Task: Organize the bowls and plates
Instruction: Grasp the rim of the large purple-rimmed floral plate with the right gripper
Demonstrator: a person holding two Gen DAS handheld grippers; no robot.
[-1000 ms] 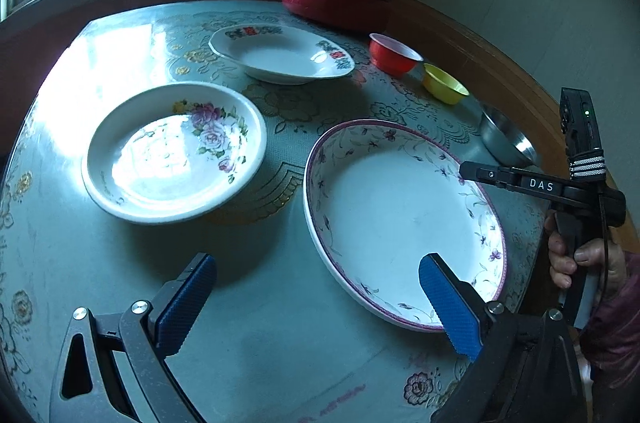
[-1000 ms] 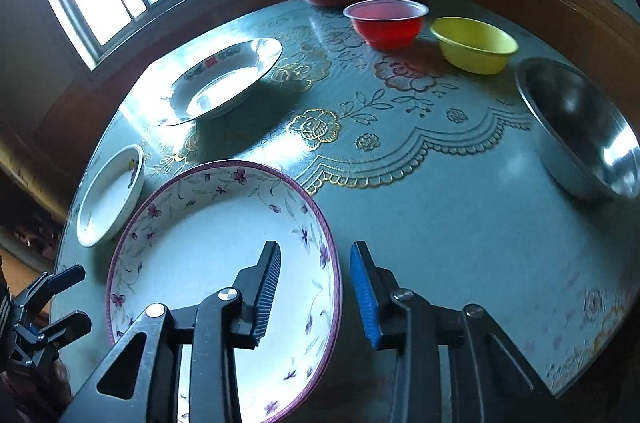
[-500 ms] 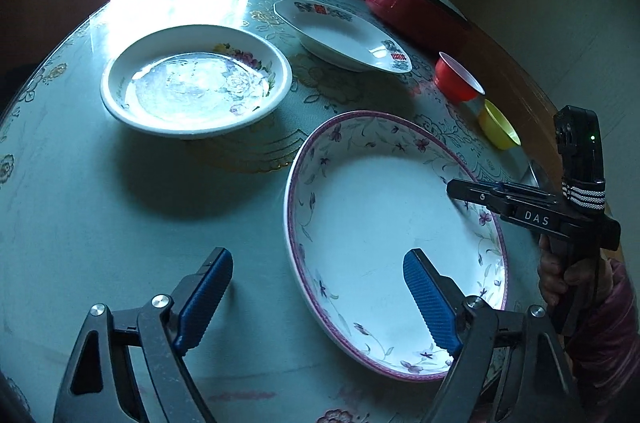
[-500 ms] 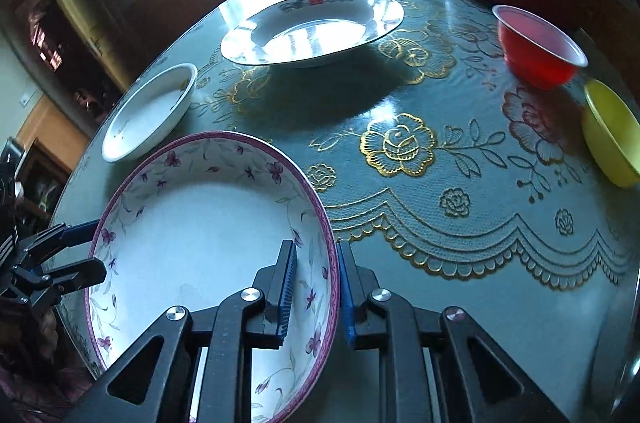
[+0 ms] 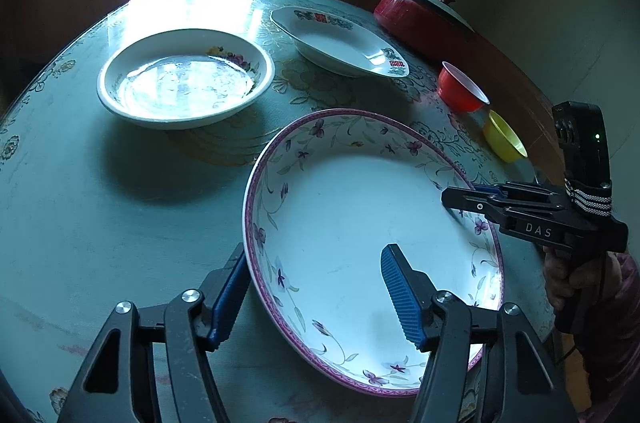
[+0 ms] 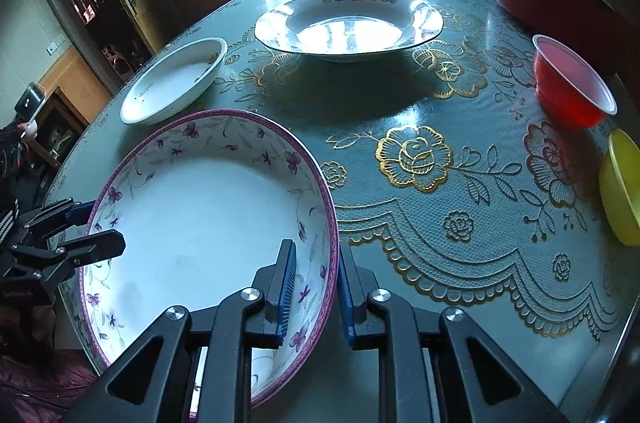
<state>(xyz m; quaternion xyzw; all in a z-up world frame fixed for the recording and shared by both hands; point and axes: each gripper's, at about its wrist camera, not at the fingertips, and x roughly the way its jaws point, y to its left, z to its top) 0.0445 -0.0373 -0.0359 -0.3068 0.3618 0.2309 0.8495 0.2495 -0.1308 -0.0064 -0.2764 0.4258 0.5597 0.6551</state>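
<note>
A large white plate with a purple floral rim (image 5: pixel 360 223) lies near the table's front edge; it also shows in the right wrist view (image 6: pixel 200 223). My right gripper (image 6: pixel 314 287) is shut on its rim, one finger inside and one outside. My left gripper (image 5: pixel 316 295) is open and straddles the plate's opposite rim, one finger inside, one outside. A white bowl with a rose pattern (image 5: pixel 184 79) and a wide shallow white plate (image 5: pixel 340 43) stand further back.
A red bowl (image 5: pixel 460 87) and a yellow bowl (image 5: pixel 504 139) stand to the right on the teal tablecloth (image 6: pixel 440 183). A red lidded pot (image 5: pixel 420 19) stands at the back. The right wrist view shows a dark metal rim at its lower right corner.
My right gripper closed on the floral plate's rim. My left gripper moved in from the bare table until its fingers straddle the plate's other rim.
</note>
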